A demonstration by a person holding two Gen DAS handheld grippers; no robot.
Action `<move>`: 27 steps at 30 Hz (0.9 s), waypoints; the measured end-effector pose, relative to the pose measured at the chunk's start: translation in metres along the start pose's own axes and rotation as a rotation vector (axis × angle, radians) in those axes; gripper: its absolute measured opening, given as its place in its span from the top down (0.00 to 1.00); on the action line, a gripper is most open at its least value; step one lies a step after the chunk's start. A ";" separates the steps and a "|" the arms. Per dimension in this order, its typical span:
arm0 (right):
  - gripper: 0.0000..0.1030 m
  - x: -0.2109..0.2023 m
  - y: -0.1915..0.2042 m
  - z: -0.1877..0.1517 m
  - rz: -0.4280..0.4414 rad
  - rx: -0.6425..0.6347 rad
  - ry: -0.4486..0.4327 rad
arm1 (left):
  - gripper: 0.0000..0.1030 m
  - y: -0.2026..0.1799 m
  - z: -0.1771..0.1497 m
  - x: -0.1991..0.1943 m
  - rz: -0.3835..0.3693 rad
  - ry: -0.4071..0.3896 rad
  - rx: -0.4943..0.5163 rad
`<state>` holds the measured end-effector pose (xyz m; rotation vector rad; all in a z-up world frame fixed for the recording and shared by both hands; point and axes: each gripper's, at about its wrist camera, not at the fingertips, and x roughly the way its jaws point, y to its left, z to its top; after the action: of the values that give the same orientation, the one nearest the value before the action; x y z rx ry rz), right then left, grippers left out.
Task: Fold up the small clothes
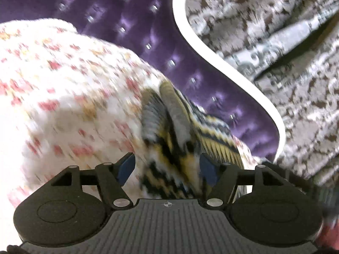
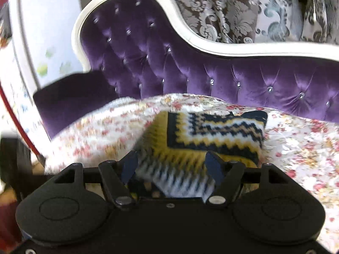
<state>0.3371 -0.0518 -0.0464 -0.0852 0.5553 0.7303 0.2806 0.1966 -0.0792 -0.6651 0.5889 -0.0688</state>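
A small zigzag knit in yellow, black and white lies partly folded on a floral cover spread over a purple tufted sofa. Its near edge reaches between the spread fingers of the right gripper, which stands wide open around the cloth. The left gripper is likewise wide open, bunched knit rising between its fingers; through the blur, contact with the pads seems likely but unsure. Patterned curtains hang behind the sofa.
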 end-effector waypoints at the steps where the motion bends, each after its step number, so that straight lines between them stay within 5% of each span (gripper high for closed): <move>1: 0.28 -0.002 0.006 -0.006 0.000 -0.034 -0.002 | 0.35 0.003 0.008 0.000 0.006 -0.008 -0.010; 4: 0.28 -0.005 0.022 -0.023 0.003 -0.126 -0.009 | 0.31 0.006 0.029 0.001 0.008 -0.024 -0.022; 19: 0.32 0.040 0.083 -0.058 -0.083 -0.476 -0.023 | 0.34 -0.024 0.073 0.089 -0.007 0.200 0.112; 22: 0.51 0.047 0.085 -0.059 -0.097 -0.491 -0.020 | 0.79 -0.032 0.071 0.099 0.011 0.212 0.175; 23: 0.60 0.048 0.084 -0.059 -0.102 -0.485 -0.022 | 0.82 -0.035 0.069 0.102 0.029 0.214 0.211; 24: 0.86 0.049 0.082 -0.057 -0.103 -0.467 -0.021 | 0.83 -0.040 0.069 0.103 0.041 0.214 0.246; 27: 0.87 0.042 0.073 -0.047 -0.105 -0.341 -0.072 | 0.84 -0.060 0.070 0.096 0.056 0.176 0.392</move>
<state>0.2934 0.0164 -0.0990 -0.4004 0.3505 0.7166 0.4061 0.1653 -0.0463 -0.2629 0.7389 -0.1872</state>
